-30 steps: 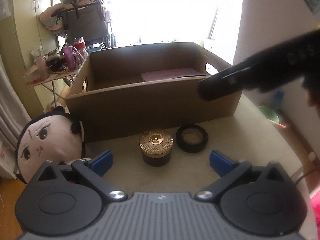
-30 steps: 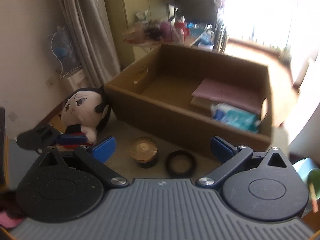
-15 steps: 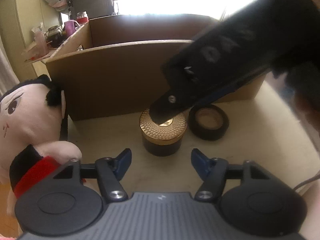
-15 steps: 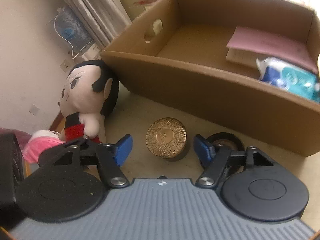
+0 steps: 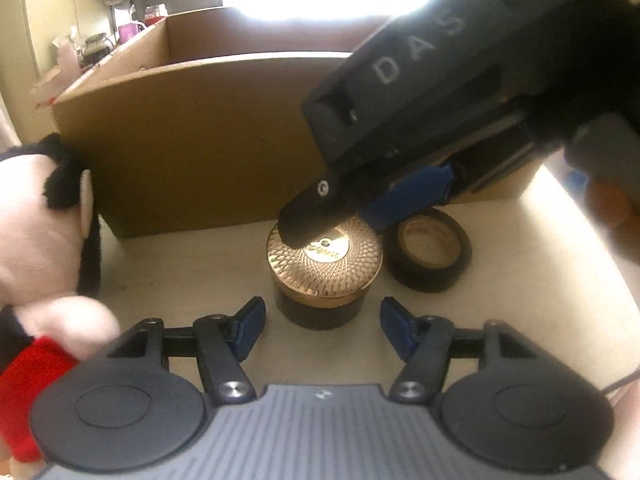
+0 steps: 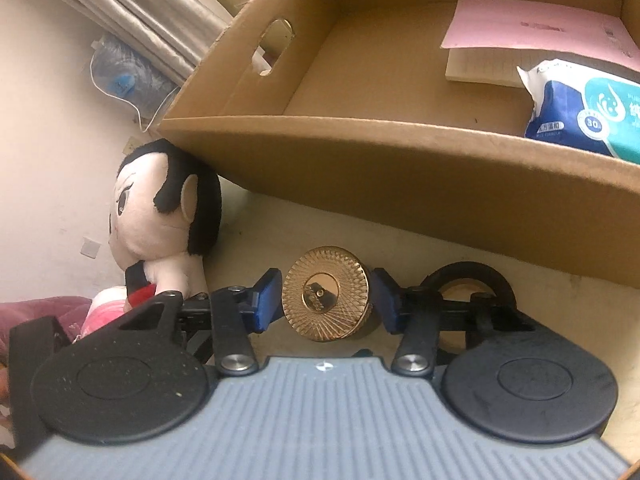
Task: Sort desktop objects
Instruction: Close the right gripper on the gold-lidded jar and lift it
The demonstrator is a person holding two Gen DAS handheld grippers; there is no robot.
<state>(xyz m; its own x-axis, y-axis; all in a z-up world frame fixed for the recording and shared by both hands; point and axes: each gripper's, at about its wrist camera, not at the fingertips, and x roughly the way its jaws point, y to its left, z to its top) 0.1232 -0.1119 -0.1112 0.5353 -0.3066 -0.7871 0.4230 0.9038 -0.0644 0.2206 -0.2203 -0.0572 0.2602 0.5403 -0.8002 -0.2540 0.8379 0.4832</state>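
Both tongs dropped in close since a second ago, when they hung wide apart and farther back from the jar (image 6: pixel 325 293). Now the gold-lidded jar sits on the desk (image 5: pixel 520 264) right between the right tongs (image 6: pixel 326 298), whose blue pads (image 6: pixel 267 300) are closing in on the lid from either side; can't tell if they actually touch it yet, looks like a sliver of gap. Left tongs (image 5: pixel 320 322) are closing too, pads just short of the jar on the near side, nothing between them, so not gripping anything. From the left camera you see the right tongs coming in over the jar from above, one black finger tip across the lid.

Just right of the jar is a black tape roll (image 5: pixel 426 250), close beside it. Doll (image 6: pixel 160 216) sits off to the left of both tongs. Beyond the jar is the box (image 6: pixel 400 160), with a pink folder (image 6: pixel 532 28), a notepad (image 6: pixel 480 66) under it and a tissue pack (image 6: pixel 588 108) inside.
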